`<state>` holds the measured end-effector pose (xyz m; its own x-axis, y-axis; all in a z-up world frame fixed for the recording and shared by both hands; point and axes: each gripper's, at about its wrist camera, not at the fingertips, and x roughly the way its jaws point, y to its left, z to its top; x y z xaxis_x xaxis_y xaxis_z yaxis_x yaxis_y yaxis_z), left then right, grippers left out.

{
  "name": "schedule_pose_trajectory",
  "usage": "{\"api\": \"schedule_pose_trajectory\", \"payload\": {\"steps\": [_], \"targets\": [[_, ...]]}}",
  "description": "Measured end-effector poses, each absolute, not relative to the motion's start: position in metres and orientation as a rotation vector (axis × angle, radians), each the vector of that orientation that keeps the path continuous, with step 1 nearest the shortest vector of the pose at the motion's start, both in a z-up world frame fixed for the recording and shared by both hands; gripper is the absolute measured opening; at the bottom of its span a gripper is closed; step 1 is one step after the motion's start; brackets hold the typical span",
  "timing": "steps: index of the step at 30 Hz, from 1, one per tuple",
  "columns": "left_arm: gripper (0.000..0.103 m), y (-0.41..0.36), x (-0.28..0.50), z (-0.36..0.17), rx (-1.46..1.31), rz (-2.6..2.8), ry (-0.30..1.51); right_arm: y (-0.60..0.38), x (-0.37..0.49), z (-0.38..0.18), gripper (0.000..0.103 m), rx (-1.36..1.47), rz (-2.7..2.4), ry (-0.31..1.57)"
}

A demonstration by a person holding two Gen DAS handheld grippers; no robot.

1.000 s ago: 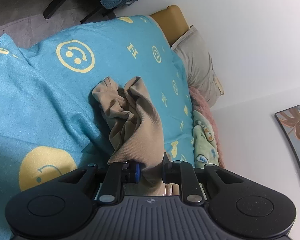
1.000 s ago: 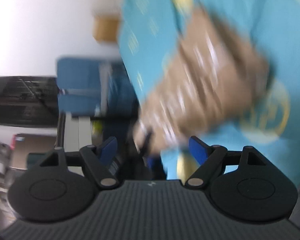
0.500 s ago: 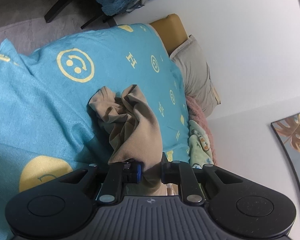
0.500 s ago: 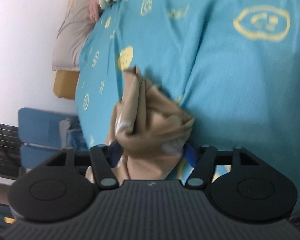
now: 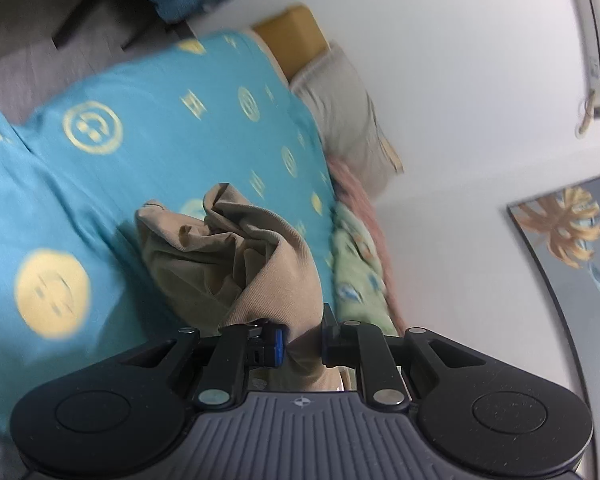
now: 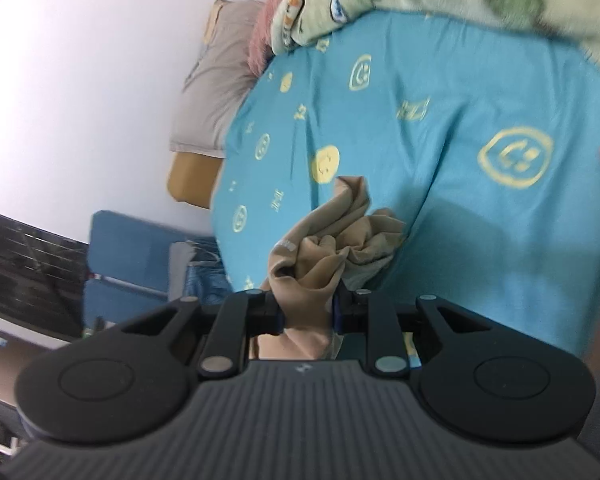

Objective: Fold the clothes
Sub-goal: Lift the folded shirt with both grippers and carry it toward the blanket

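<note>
A crumpled tan garment (image 5: 236, 260) hangs bunched over the blue bedspread (image 5: 148, 152) with yellow smiley prints. My left gripper (image 5: 303, 340) is shut on one end of it, cloth pinched between the blue pads. In the right wrist view my right gripper (image 6: 306, 312) is shut on another part of the same tan garment (image 6: 340, 236), which trails forward onto the bedspread (image 6: 440, 140). Both held ends are lifted off the bed.
A grey pillow (image 5: 348, 120) and a tan headboard (image 5: 292, 28) lie against the white wall. A green patterned blanket (image 5: 356, 272) and a pink one (image 5: 360, 200) are piled by the wall. A blue chair (image 6: 140, 264) stands beside the bed.
My right gripper closed on the tan garment and pulled back from the bed. My left gripper kept its grip and shifted slightly, the garment bunching more.
</note>
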<state>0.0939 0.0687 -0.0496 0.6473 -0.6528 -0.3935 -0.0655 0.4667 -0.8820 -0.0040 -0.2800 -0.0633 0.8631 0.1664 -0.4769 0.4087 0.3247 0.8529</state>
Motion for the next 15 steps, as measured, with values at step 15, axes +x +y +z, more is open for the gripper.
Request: {"api": "schedule_pose_trajectory", "payload": {"steps": [15], "targets": [[0.017, -0.247, 0.132, 0.056, -0.777, -0.794, 0.819, -0.524, -0.035, 0.04, 0.024, 1.126, -0.364, 0.29]]}}
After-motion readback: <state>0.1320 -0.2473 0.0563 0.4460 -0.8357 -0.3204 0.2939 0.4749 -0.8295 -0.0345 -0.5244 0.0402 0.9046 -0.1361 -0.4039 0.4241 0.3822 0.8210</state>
